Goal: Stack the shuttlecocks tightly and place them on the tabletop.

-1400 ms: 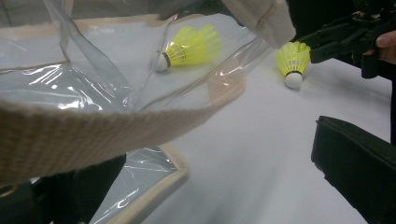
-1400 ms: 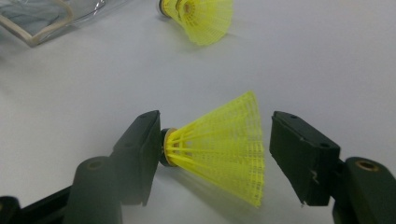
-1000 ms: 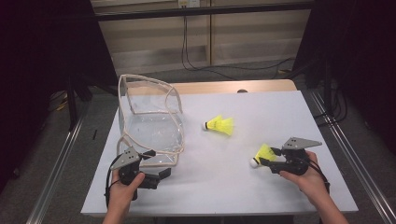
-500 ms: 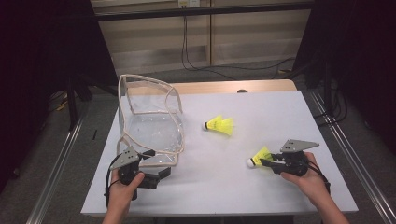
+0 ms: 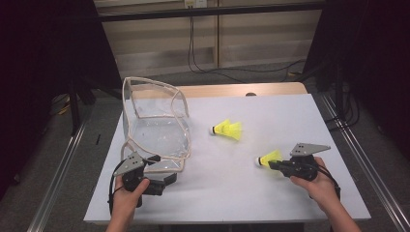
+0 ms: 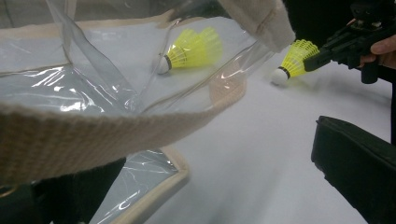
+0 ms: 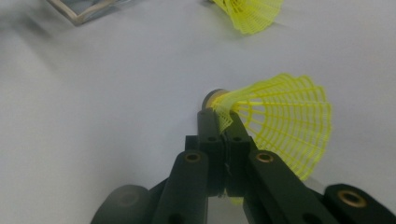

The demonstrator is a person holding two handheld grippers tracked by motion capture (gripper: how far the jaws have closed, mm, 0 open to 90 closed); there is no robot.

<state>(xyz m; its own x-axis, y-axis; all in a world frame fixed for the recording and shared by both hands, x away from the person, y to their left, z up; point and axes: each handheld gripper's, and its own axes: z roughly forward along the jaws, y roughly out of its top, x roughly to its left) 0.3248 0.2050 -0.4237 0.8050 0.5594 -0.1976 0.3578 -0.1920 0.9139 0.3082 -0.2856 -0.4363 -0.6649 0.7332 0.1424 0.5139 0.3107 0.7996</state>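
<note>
A clear plastic bag (image 5: 154, 121) with beige trim stands open at the left of the white table (image 5: 232, 193). One yellow shuttlecock (image 5: 228, 129) lies loose near the table's middle. A second yellow shuttlecock (image 5: 268, 158) is pinched by its mesh skirt (image 7: 280, 116) in my right gripper (image 5: 276, 164), which is shut on it just above the table. My left gripper (image 5: 167, 180) sits at the bag's near rim with its jaws wide apart. The bag's beige strap (image 6: 93, 135) crosses in front of its left jaw.
The loose shuttlecock (image 6: 191, 49) shows through the bag's clear wall, and the held one (image 6: 294, 60) lies beyond the bag. Black cables (image 5: 193, 43) hang behind the table. Metal rails (image 5: 63, 164) run along both sides.
The right gripper has shifted slightly with the shuttlecock in it. The left gripper and the bag have stayed put.
</note>
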